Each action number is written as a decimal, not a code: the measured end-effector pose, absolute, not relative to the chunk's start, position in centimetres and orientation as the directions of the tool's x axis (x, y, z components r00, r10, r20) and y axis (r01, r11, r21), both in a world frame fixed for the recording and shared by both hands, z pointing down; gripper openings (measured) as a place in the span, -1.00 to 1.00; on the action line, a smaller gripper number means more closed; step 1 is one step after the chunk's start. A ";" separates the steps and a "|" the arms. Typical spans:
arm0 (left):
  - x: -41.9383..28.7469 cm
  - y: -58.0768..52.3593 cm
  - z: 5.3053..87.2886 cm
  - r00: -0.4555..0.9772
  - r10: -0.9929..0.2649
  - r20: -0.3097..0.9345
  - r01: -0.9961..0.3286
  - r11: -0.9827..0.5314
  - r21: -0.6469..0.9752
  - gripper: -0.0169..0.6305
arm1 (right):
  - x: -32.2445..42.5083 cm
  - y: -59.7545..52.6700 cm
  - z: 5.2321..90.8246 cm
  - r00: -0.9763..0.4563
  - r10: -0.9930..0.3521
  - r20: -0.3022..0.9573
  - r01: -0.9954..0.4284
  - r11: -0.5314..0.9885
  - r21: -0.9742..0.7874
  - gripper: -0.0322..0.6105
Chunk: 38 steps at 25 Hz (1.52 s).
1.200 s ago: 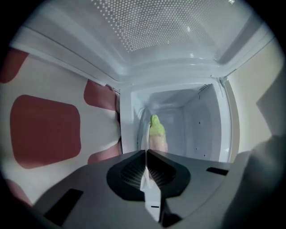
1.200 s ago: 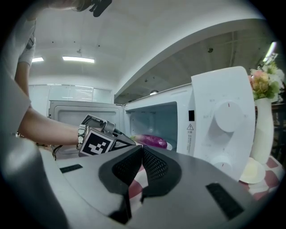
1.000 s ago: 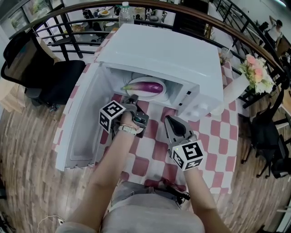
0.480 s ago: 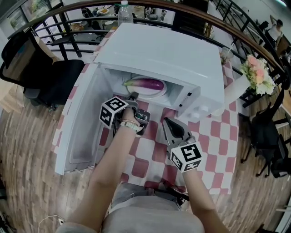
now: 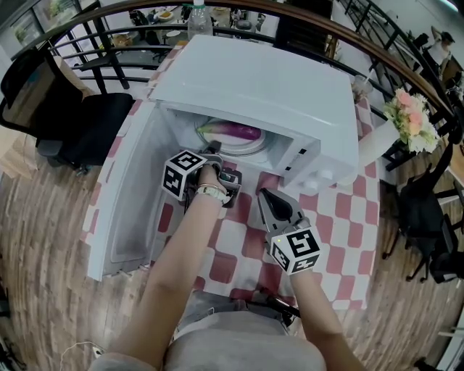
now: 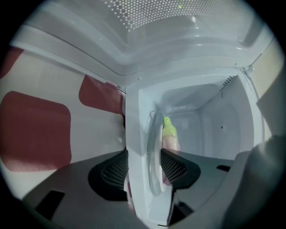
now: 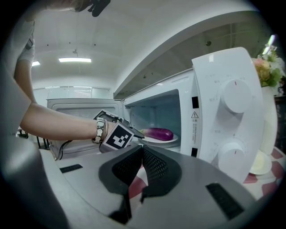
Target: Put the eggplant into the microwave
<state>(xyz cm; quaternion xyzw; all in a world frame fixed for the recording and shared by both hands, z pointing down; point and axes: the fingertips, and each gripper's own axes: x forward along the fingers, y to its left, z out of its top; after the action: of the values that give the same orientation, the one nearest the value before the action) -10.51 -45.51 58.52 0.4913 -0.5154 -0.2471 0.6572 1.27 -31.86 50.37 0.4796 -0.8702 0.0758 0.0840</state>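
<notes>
The purple eggplant [image 5: 235, 131] with its green stem lies on a white plate [image 5: 250, 147] inside the open white microwave [image 5: 275, 87]. My left gripper [image 5: 216, 156] is at the microwave's mouth with its jaws opening. In the left gripper view they [image 6: 144, 167] straddle the white front sill and the plate's rim without pressing on them, and the eggplant [image 6: 169, 134] lies just beyond. My right gripper [image 5: 264, 194] hovers over the checked cloth in front of the microwave, shut and empty. Its own view shows its jaws [image 7: 142, 163] touching, the eggplant [image 7: 157, 133] and the left gripper [image 7: 134, 132].
The microwave door [image 5: 134, 196] hangs open to the left. The red-and-white checked tablecloth [image 5: 239, 239] covers the table. A vase of flowers [image 5: 409, 119] stands at the right, a water bottle [image 5: 199, 18] behind the microwave, and a black chair [image 5: 65, 116] at the left.
My left gripper has tipped slightly and edged toward the microwave's mouth. The eggplant and plate rest where they were. The right gripper has hardly moved.
</notes>
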 end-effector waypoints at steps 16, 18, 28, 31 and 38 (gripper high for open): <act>-9.9 -42.8 55.7 0.381 -0.807 0.451 -0.193 0.407 0.893 -0.28 | 1.5 -31.4 47.0 -0.518 -0.827 0.220 -0.854 0.514 -0.081 -0.82; -9.9 -42.1 55.1 0.381 -0.805 0.455 -0.193 0.412 0.890 -0.28 | 1.5 -31.2 46.2 -0.517 -0.827 0.221 -0.855 0.512 -0.085 -0.82; -10.3 -39.3 51.9 0.358 -0.802 0.477 -0.211 0.428 0.879 -0.80 | 1.6 -30.5 42.7 -0.522 -0.827 0.209 -0.853 0.513 -0.099 -0.82; -10.2 -38.6 51.1 0.353 -0.806 0.475 -0.198 0.432 0.880 -0.93 | 2.0 -30.3 42.1 -0.517 -0.831 0.208 -0.856 0.506 -0.104 -0.82; -9.6 -37.4 48.3 0.373 -0.824 0.426 -0.197 0.378 0.905 -0.94 | 2.5 -29.6 40.9 -0.516 -0.834 0.196 -0.857 0.504 -0.109 -0.82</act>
<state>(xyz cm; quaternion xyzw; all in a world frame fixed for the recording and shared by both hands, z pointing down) -9.63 -37.38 48.27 0.5042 -0.5064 -0.2385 0.6576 2.47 -29.56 40.87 0.4886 -0.8652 0.0962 0.0590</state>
